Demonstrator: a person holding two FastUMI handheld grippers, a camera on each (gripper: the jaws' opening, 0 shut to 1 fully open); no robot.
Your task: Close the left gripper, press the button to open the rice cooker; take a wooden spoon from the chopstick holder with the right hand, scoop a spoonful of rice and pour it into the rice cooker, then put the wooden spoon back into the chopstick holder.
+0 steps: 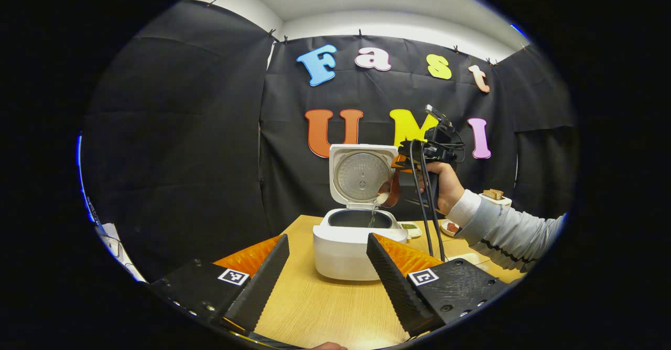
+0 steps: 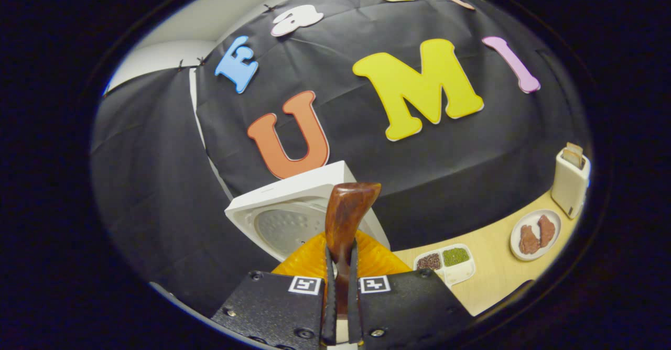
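Your table (image 1: 314, 308) carries the rice cooker (image 1: 346, 250) near its middle, lid (image 1: 361, 174) standing upright and the dark inner pot (image 1: 359, 219) exposed. It looks bulky and stable, unlikely to shift under a light knock, though the raised lid is the tall edge to respect.

Your left tongs (image 1: 327, 282) hang wide apart in front of the cooker, gripping nothing and touching nothing.

Your right tongs (image 2: 341, 297) are clamped narrowly on the handle of the wooden spoon (image 2: 346, 219). In the left gripper view the spoon's bowl (image 1: 387, 195) is tipped over the pot, just beside the lid, with a thin stream of rice falling in. So the pour appears underway.

The spoon looks stiff, light and smooth (polished wood may twist in the grip), so keep your hold well down the handle, as now, and rotate slowly.

For room: the lid closes off the far side, so I'd judge your exit is up and toward your right. In the right gripper view that side of the table holds a divided dish (image 2: 445, 263), a plate (image 2: 536, 234) and a white holder (image 2: 570, 185) near the edge. I cannot tell whether that is the chopstick holder.
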